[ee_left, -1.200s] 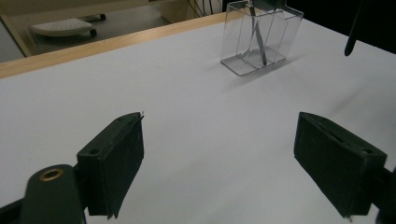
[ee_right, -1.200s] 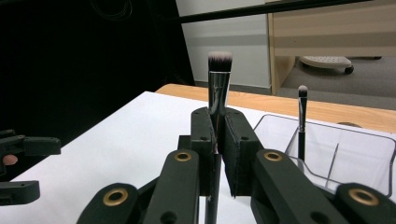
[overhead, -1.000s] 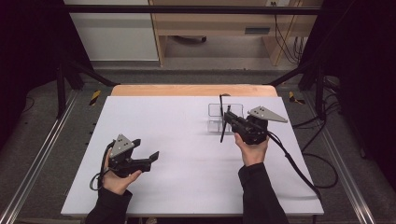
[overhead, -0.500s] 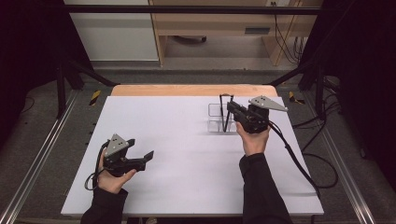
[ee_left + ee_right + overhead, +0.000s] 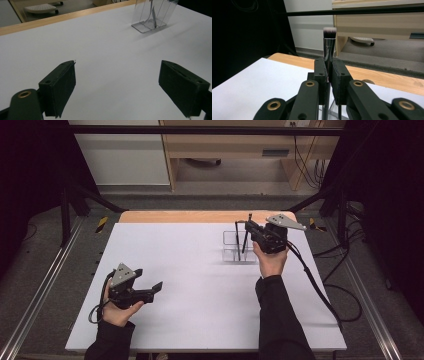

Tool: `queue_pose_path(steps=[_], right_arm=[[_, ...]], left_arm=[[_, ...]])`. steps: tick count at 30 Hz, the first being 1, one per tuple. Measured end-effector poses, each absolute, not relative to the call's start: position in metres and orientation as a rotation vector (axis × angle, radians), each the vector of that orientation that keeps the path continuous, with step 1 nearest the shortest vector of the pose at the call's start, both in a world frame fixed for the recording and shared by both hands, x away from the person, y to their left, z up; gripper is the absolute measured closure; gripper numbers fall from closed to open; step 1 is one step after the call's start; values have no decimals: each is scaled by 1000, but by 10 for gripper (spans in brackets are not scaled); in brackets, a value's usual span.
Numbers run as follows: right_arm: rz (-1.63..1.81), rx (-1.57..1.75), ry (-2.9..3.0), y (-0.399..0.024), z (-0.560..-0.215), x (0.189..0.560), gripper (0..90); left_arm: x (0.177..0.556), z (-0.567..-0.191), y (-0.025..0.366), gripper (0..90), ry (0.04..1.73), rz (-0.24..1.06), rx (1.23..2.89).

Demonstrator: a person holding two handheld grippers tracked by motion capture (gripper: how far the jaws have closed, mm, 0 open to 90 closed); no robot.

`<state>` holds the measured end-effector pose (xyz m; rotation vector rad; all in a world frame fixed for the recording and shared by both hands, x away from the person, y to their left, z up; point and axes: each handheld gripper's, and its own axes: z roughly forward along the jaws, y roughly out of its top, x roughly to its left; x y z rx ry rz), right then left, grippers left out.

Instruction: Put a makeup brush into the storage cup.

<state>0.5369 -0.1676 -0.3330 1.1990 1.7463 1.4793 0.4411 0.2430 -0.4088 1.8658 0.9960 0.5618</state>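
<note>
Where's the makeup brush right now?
The makeup brush is clamped upright, bristles up, in the right tongs. In the high view it hangs over the clear organizer at the table's far right.

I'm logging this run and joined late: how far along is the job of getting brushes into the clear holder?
Done: one thin dark item already stands in the clear holder. In hand: the right gripper is shut on a makeup brush, bristles up, its handle over the holder and, in the high view, seemingly inside it. Left: probably letting go. The left gripper is open, holding nothing, over bare white table.
</note>
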Motion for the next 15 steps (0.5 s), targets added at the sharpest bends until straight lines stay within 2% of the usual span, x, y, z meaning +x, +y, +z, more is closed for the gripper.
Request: queue_pose_path(steps=[15], right_arm=[[1460, 1238, 1686, -171, -332, 559, 839]], left_arm=[[441, -409, 244, 133, 995, 560, 1868]])
